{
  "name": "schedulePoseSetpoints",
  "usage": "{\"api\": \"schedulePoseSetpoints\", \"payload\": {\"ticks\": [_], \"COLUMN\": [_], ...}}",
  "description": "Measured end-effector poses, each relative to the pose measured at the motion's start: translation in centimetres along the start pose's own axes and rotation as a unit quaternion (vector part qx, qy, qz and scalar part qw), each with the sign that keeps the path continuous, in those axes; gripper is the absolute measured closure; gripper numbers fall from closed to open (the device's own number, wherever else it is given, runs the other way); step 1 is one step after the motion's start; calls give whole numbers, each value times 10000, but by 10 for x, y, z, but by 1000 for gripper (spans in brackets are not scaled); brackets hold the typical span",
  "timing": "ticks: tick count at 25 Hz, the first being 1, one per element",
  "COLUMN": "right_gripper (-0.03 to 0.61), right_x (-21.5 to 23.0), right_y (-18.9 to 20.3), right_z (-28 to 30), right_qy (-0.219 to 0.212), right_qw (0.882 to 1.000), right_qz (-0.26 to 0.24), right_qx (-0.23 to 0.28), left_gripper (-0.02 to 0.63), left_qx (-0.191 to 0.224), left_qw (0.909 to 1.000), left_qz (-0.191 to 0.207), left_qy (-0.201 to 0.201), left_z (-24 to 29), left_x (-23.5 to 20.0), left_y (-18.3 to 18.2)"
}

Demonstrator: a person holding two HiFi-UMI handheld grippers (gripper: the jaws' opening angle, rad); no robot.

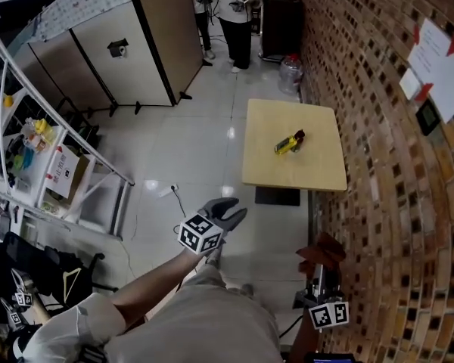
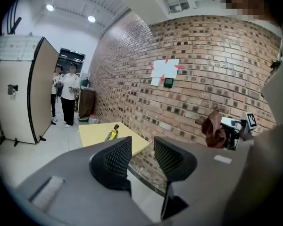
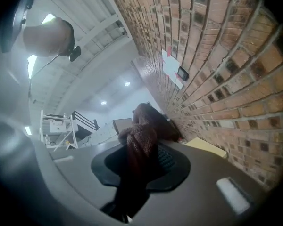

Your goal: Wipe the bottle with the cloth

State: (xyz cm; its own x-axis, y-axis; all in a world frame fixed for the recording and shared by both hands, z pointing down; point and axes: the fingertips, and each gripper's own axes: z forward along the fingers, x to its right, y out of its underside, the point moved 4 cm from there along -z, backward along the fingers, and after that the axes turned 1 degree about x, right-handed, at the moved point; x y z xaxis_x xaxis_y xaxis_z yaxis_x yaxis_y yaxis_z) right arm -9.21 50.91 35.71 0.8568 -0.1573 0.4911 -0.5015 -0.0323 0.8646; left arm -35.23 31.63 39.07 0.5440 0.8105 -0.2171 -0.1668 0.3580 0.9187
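Maroon cloth (image 3: pixel 140 138) sits clamped in your right tongs (image 3: pixel 142 158); your left tongs (image 2: pixel 142 152) stand slightly apart, empty, far from the bottle (image 1: pixel 289 143) on the worktop (image 1: pixel 318 174).

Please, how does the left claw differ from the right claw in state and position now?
The left claw has its jaws apart and empty; the right claw is shut on the dark red cloth. The left claw is over the open floor; the right claw is beside the brick wall. Both are short of the table.
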Motion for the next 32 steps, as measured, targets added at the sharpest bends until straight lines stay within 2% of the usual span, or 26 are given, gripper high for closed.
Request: {"api": "schedulePoseSetpoints", "payload": {"ticks": [3, 9, 12, 16, 23, 28, 32], "right_gripper": [500, 500, 500, 500, 500, 500, 499], "right_x": [-5, -34, -46, -60, -78, -66, -49], "right_y": [-6, -11, -7, 9, 29, 34, 39], "right_z": [27, 95, 128, 162, 189, 204, 216], "right_qy": [153, 370, 401, 630, 1072, 1217, 1310], "right_qw": [9998, 9988, 9985, 9969, 9932, 9915, 9904], "right_qz": [-94, -269, -202, -380, -404, -446, -435], "right_qx": [55, 192, 315, 296, 202, 79, -75], "left_gripper": [436, 413, 413, 422, 420, 419, 419], "left_qx": [-114, -243, -261, -200, -376, -545, -759], "left_qw": [9995, 9969, 9953, 9926, 9822, 9803, 9774], "left_qz": [-3, 298, 335, 448, 825, 765, 890], "left_qy": [299, 692, 866, 1114, 1643, 1738, 1761], "left_z": [22, 38, 43, 46, 66, 102, 136], "left_x": [-24, -84, -111, -139, -157, -167, -172], "left_y": [1, -16, -23, -29, -27, -26, -32]}}
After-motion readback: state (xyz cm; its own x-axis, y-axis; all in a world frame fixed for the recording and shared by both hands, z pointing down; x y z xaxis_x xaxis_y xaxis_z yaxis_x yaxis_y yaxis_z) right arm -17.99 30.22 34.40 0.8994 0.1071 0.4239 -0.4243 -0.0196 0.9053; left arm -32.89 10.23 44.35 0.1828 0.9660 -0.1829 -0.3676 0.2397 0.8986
